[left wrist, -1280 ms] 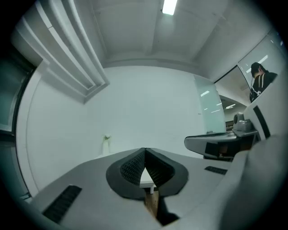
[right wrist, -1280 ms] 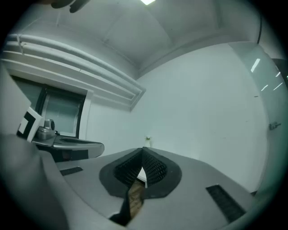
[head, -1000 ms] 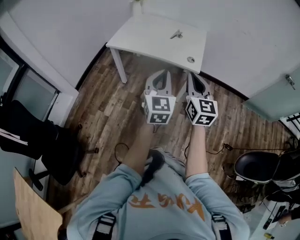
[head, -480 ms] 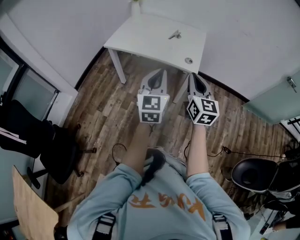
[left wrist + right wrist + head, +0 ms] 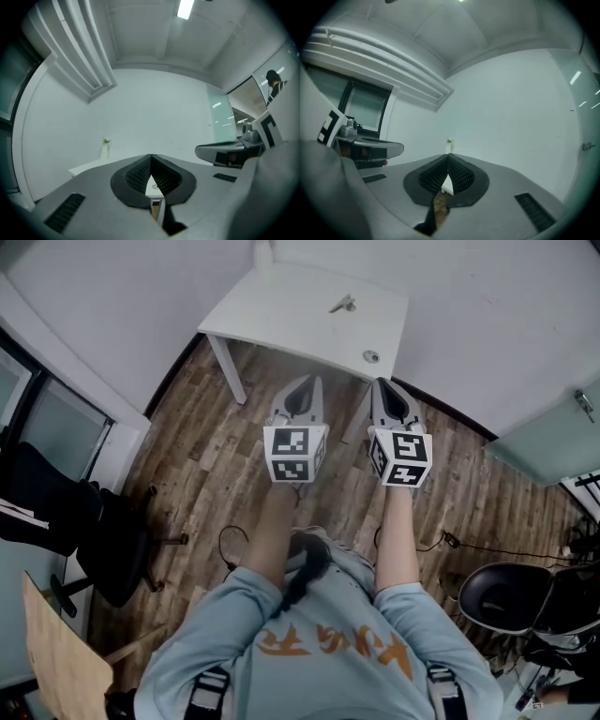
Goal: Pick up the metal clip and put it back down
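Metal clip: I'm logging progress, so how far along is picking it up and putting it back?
Nothing looks done: the metal clip lies on the white table. In hand: nothing; the left gripper and right gripper are shut and empty, over the floor short of the table. Left: reach, grasp, lift, set down.

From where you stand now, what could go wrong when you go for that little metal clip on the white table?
Both the left hand-held gripper and the right hand-held gripper have jaws together; unopened, they would likely shove the metal clip, not grasp it.
A small round object sits near the table's front edge; a reach over it might knock it off.
A cable lies on the floor near the feet, a possible trip.
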Action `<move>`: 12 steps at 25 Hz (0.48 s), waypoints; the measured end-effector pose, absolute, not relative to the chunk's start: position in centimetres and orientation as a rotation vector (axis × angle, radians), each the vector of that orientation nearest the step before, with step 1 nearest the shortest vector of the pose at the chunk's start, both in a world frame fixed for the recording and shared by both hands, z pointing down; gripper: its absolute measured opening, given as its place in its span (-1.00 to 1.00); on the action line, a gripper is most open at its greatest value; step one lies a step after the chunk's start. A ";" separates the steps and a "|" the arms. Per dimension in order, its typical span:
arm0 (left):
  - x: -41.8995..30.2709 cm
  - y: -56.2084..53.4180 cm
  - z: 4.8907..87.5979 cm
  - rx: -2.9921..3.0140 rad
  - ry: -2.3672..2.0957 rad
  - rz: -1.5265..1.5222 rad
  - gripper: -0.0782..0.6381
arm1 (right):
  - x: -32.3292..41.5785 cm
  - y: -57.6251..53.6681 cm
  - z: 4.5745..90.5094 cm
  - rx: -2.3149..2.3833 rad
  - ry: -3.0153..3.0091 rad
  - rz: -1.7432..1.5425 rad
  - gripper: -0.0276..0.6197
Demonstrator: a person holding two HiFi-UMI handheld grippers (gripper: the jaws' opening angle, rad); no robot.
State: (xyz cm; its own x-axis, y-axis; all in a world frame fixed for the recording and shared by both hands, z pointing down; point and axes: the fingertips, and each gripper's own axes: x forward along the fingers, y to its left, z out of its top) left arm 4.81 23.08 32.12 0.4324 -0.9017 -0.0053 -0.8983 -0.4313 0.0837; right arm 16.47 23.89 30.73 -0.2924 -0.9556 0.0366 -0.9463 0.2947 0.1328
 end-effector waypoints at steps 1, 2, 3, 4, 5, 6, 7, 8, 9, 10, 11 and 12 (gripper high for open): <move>4.8 22.9 32.0 2.596 -1.645 -0.072 -0.73 | 16.6 23.7 31.1 1.794 -2.437 -0.123 -0.88; 4.8 22.7 32.1 2.586 -1.655 -0.057 -0.73 | 16.7 23.5 31.5 1.791 -2.435 -0.115 -0.88; 4.6 22.4 32.5 2.567 -1.665 -0.032 -0.73 | 16.8 23.2 32.0 1.789 -2.432 -0.101 -0.88; 4.4 22.1 32.9 2.547 -1.673 0.002 -0.73 | 17.0 22.9 32.6 1.791 -2.426 -0.080 -0.88; 4.3 21.9 33.4 2.533 -1.677 0.034 -0.73 | 17.4 22.6 33.3 1.799 -2.418 -0.052 -0.88; 4.2 21.8 33.8 2.529 -1.678 0.058 -0.73 | 17.7 22.4 33.8 1.810 -2.410 -0.024 -0.88; 4.0 21.6 34.0 2.528 -1.680 0.070 -0.73 | 17.9 22.1 34.3 1.817 -2.405 0.000 -0.88; 3.8 21.5 34.0 2.523 -1.685 0.074 -0.73 | 18.0 21.8 34.6 1.820 -2.405 0.018 -0.88; 3.5 21.3 33.9 2.516 -1.692 0.074 -0.73 | 18.0 21.6 34.8 1.818 -2.408 0.029 -0.88; 3.2 21.1 34.0 2.508 -1.699 0.074 -0.73 | 17.8 21.4 35.0 1.815 -2.413 0.036 -0.88; 3.0 20.9 34.1 2.502 -1.704 0.078 -0.73 | 17.6 21.3 35.1 1.811 -2.417 0.039 -0.88; 2.8 20.7 34.2 2.497 -1.707 0.082 -0.73 | 17.4 21.2 35.3 1.806 -2.419 0.039 -0.88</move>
